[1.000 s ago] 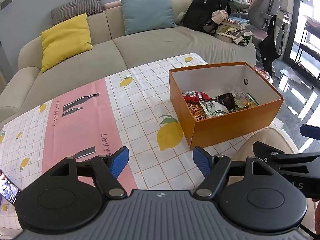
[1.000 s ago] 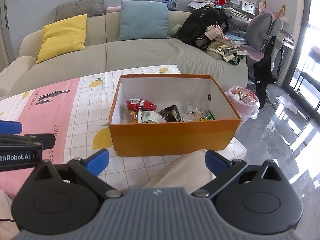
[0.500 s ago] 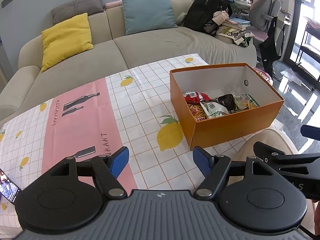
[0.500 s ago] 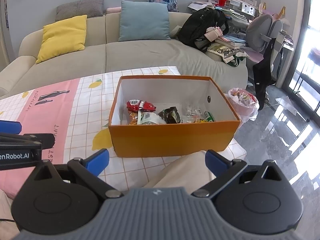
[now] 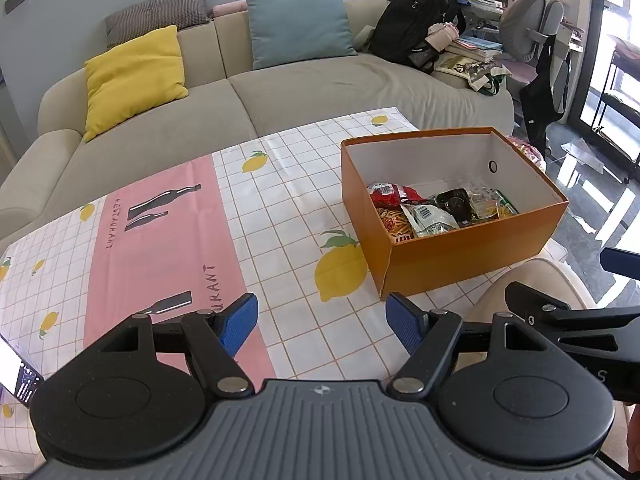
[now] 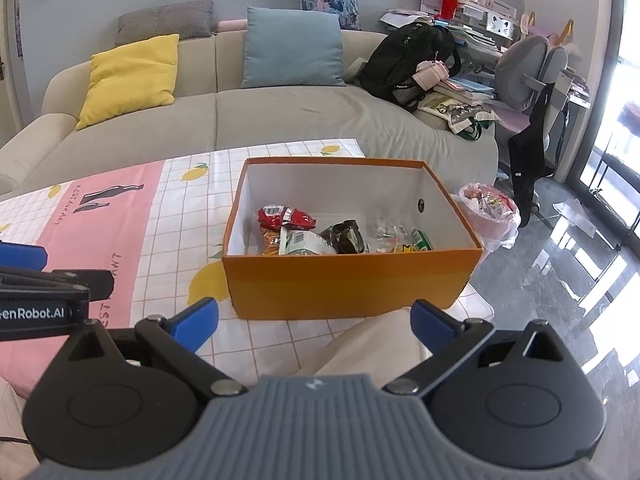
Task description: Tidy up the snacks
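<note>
Both gripper jaws stay spread wide, empty, unmoved short of orange box [image 6: 352, 284].

Black hand-held gripper [image 5: 322, 322], blue fingertips [image 5: 239, 322]

I see the orange box [image 6: 348, 280] standing open and upright on the right end of the checked surface [image 5: 280, 216], its white inside holding the snacks [image 6: 316, 236] in a loose heap along the near wall: a red packet [image 6: 286, 216], a white one, a dark one, some clear wrappers.
</note>
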A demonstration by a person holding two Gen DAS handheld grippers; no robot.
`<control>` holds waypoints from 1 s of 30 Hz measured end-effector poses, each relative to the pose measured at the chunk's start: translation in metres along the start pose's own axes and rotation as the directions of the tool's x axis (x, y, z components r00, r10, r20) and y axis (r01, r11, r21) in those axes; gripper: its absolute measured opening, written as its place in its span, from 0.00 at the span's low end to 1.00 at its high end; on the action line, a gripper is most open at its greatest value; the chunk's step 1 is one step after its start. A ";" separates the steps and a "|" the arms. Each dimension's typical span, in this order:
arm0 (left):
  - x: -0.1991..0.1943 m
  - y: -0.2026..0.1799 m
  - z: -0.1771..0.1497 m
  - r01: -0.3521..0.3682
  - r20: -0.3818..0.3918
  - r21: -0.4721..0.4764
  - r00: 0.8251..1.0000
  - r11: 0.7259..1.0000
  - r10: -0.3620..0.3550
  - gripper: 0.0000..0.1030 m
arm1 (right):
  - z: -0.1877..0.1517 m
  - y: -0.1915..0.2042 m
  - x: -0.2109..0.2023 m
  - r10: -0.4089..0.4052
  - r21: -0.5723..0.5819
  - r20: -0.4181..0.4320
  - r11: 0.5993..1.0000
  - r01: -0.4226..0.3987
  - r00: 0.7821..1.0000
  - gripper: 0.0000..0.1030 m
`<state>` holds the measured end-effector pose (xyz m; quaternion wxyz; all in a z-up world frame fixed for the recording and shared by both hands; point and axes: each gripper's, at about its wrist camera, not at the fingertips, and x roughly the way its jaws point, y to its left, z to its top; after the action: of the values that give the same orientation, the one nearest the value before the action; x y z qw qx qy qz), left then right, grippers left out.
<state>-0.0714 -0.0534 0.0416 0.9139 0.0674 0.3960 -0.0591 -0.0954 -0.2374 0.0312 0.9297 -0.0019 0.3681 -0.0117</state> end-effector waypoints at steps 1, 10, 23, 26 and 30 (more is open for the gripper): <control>0.000 0.000 0.000 0.000 0.000 -0.001 1.000 1.000 0.000 0.83 | 0.000 0.000 0.000 0.000 0.000 0.000 1.000 0.000 1.000 0.97; -0.001 0.000 0.000 0.001 0.001 0.000 1.000 1.000 -0.001 0.83 | -0.001 0.002 0.001 0.004 0.000 -0.005 1.000 -0.004 1.000 0.97; -0.004 -0.003 0.002 0.006 0.008 0.007 1.000 1.000 -0.006 0.83 | -0.003 0.003 0.002 0.013 -0.004 -0.016 1.000 -0.013 1.000 0.97; -0.005 -0.003 0.002 0.003 0.010 0.009 1.000 1.000 -0.003 0.83 | -0.003 0.003 0.003 0.015 -0.001 -0.021 1.000 -0.015 1.000 0.97; -0.005 -0.003 0.002 0.003 0.010 0.007 1.000 1.000 -0.003 0.83 | -0.003 0.004 0.003 0.015 -0.003 -0.022 1.000 -0.016 1.000 0.97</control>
<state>-0.0736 -0.0561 0.0463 0.9155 0.0697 0.3913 -0.0620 -0.0950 -0.2337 0.0270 0.9257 -0.0003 0.3783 -0.0039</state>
